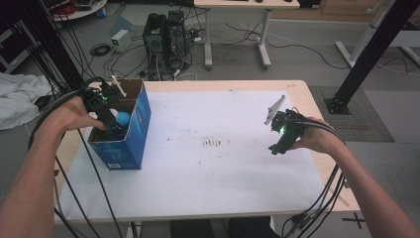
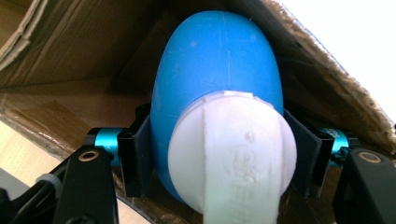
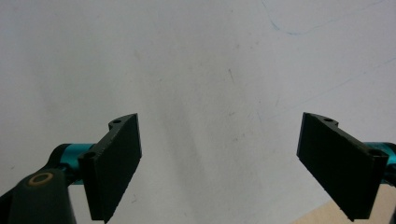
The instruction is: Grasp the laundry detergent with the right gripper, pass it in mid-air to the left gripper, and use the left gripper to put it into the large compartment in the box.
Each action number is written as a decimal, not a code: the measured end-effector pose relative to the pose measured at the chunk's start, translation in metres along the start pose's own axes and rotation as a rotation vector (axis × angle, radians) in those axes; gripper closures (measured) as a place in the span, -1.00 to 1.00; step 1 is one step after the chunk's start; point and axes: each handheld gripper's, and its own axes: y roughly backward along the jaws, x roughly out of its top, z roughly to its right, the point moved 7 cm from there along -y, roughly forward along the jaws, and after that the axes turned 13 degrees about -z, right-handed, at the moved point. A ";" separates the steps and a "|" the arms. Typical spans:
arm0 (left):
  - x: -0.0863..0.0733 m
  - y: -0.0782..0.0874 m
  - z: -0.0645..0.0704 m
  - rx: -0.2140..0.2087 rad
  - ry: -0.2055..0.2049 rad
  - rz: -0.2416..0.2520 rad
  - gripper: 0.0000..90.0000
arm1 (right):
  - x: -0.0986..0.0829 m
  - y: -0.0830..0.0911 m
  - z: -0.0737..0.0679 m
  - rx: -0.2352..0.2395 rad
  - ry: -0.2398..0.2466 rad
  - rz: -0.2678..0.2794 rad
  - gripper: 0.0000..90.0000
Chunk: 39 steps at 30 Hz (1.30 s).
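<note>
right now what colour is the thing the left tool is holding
Blue with a white end, an egg-shaped object; the left gripper view shows it best.

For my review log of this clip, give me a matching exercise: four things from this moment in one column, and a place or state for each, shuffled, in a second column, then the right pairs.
Things:
1. left gripper
2. right gripper
3. blue and white object
4. blue cardboard box

Places or states:
A. jaws wide apart, nothing between them, over the white table cover
B. stands open-topped at the table's left edge
C. reaches down into the box, jaws closed on the object
D. clamped between two black jaws, inside the box

Pairs: 1-C, 2-A, 3-D, 4-B
</note>
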 end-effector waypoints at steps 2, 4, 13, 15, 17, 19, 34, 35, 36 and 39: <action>0.001 -0.001 0.001 -0.001 0.012 0.005 -0.29 | 0.000 0.000 0.000 0.000 -0.001 0.000 -0.71; 0.001 0.000 0.000 0.006 0.004 -0.002 -0.29 | 0.000 0.000 -0.001 0.001 0.003 0.001 -0.71; 0.001 0.011 0.000 0.019 0.008 0.017 -0.33 | 0.000 0.000 -0.001 0.000 -0.002 0.002 -0.71; 0.001 0.013 0.001 0.024 0.010 0.017 -0.33 | 0.000 0.000 -0.001 0.000 0.000 0.003 -0.71; 0.001 0.014 0.002 0.024 0.010 0.017 -0.33 | 0.000 0.000 -0.001 0.000 0.000 0.003 -0.71; 0.001 0.016 0.002 0.028 0.017 0.019 -0.33 | 0.000 0.001 -0.001 -0.001 0.000 0.004 -0.71; 0.001 0.036 0.003 0.058 0.026 0.031 -0.43 | 0.000 0.003 -0.002 0.002 -0.003 0.003 -0.71; 0.001 0.041 0.003 0.070 0.026 0.037 -0.44 | -0.001 0.003 -0.002 -0.001 -0.002 0.006 -0.71; 0.001 0.042 0.003 0.071 0.025 0.041 -0.44 | -0.001 0.003 -0.002 -0.002 -0.003 0.005 -0.71; 0.003 0.049 0.006 0.084 0.019 0.051 -0.44 | -0.002 0.004 -0.002 -0.003 -0.006 0.004 -0.71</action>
